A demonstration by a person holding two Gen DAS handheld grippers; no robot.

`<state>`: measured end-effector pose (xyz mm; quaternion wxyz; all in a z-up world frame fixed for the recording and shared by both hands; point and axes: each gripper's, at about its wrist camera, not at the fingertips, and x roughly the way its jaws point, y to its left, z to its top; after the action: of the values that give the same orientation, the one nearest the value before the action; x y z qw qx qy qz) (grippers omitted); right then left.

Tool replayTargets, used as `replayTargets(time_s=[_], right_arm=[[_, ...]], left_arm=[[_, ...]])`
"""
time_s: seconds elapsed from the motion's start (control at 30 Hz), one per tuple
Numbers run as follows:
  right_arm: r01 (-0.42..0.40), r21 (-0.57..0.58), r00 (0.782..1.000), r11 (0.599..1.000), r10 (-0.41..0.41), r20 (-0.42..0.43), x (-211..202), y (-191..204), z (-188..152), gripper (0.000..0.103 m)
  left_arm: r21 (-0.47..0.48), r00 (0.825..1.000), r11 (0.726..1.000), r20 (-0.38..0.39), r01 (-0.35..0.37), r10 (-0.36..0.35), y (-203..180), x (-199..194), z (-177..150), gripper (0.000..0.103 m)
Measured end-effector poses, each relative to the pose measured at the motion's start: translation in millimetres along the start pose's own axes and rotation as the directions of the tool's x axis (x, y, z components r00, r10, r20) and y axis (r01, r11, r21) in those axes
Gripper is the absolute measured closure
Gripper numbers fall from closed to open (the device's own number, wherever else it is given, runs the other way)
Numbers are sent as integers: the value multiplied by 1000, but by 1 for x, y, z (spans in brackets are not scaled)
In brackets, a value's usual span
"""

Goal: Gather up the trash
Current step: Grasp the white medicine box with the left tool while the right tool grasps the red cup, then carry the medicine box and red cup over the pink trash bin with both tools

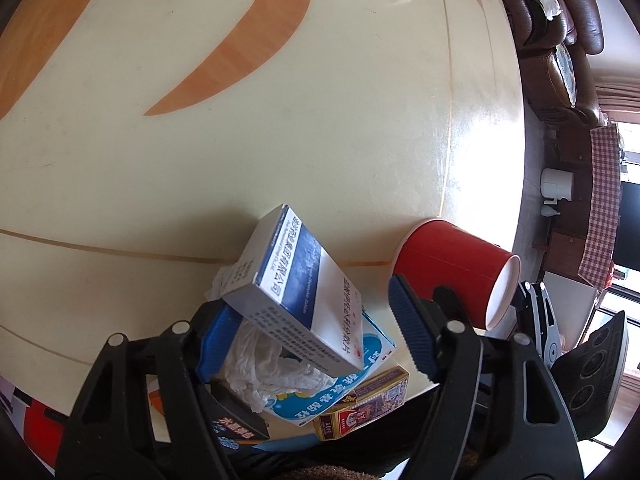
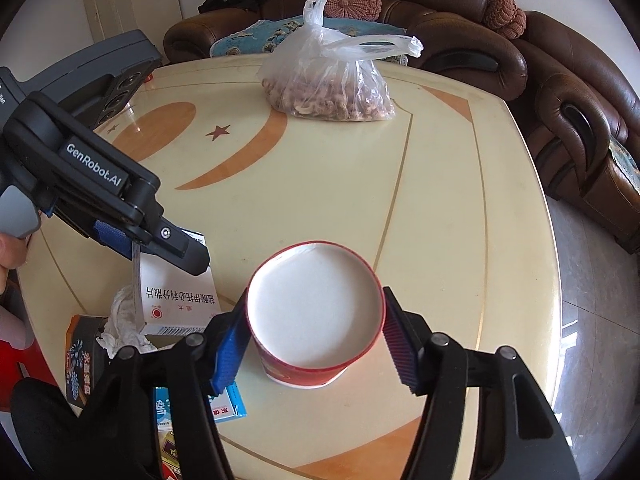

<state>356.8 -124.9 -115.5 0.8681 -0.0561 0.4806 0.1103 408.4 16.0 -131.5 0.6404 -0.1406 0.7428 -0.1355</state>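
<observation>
Right claw (image 2: 314,338) clamps red cup (image 2: 316,312); left claw (image 1: 308,336) apart w/ medicine box (image 1: 304,284) between fingers.

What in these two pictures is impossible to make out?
- Left wrist view: whether the left gripper actually pinches the medicine box; contact at one pad is unclear.
- Right wrist view: the red cup base, hidden by its own rim and the right gripper clamping it.
- Right wrist view: the plastic bag contents, too blurred to name.
</observation>
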Motion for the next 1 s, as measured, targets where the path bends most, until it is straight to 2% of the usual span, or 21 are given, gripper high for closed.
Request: replayTargets(time_s=[0.1,0.33,0.47,0.57,0.77,1.0], right_arm=[[2,2,1000,1000,-2,-2,0,-2,-1,43],[0,3,1000,1000,0,-6,-2,-3,-3,43],[-1,0,1000,1000,1,-8,-2,-3,-4,43],[-4,3,1000,1000,4,-6,-3,-3,-5,43],[-1,2,1000,1000,1,2,-7,-5,-5,44],[22,5,999,1000,-22,28,-19,-9,-3,44]], left_arm=[[-8,1000,1000,-4,3,-3,1,-1,1,49],[-12,1000,1000,-12,9,-9,-2,-2,1,56],[-9,1000,1000,-16,7,-7,-9,-1,3,65],[-8,1000,1000,-21,-12,12,-13,0,4,66],[2,999,999,-9,-37,37,-22,-2,2,76],[36,998,997,19,-64,63,-28,-9,-4,79]])
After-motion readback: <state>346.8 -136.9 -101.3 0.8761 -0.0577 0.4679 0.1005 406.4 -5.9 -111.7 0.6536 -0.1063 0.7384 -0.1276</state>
